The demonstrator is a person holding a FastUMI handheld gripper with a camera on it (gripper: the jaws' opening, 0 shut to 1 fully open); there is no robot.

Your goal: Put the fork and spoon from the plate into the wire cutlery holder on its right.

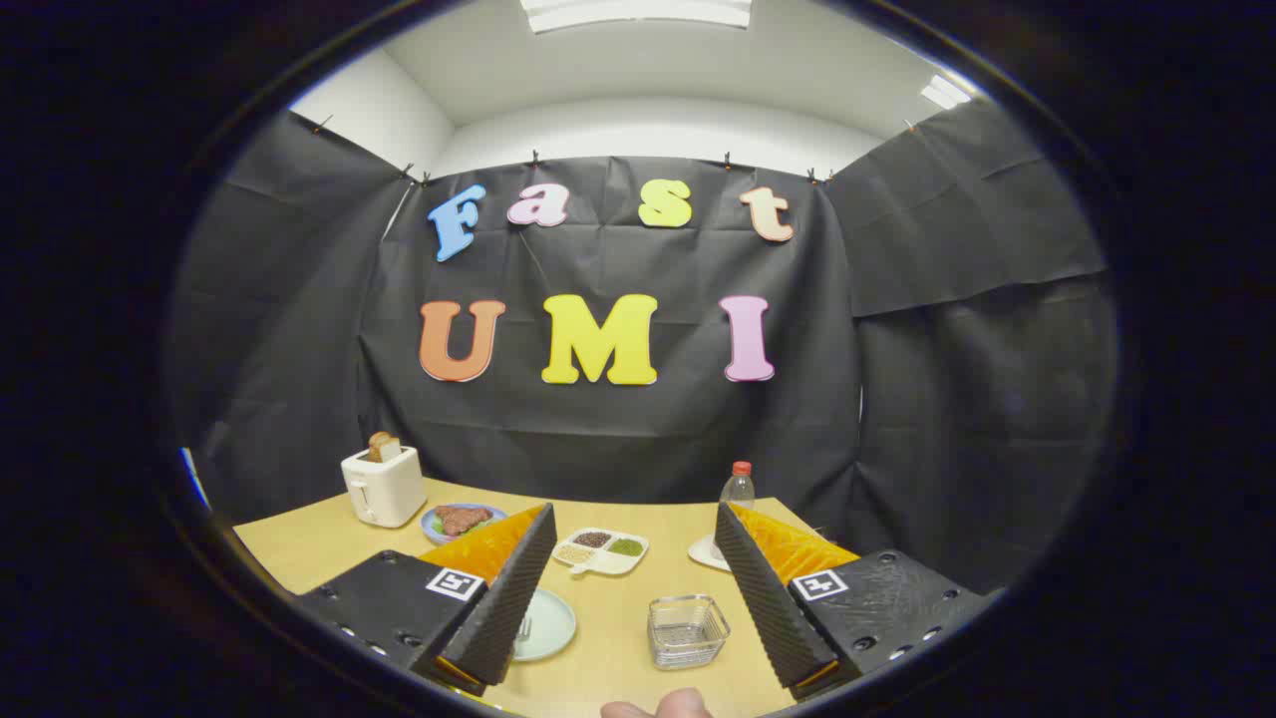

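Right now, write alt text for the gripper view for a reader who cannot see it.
The open claw hovers over a wooden table, holding nothing, with a wire cutlery holder between its fingers and a pale green plate with a fork by the left finger. Beyond are a divided dish, a toaster, a blue plate of food and a bottle.

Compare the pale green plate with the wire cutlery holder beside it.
The pale green plate is flat, round and opaque, partly hidden behind one finger, with fork tines showing on it. The wire cutlery holder is a boxy, see-through mesh basket between the open gripper's fingers. Both sit on the wooden table.
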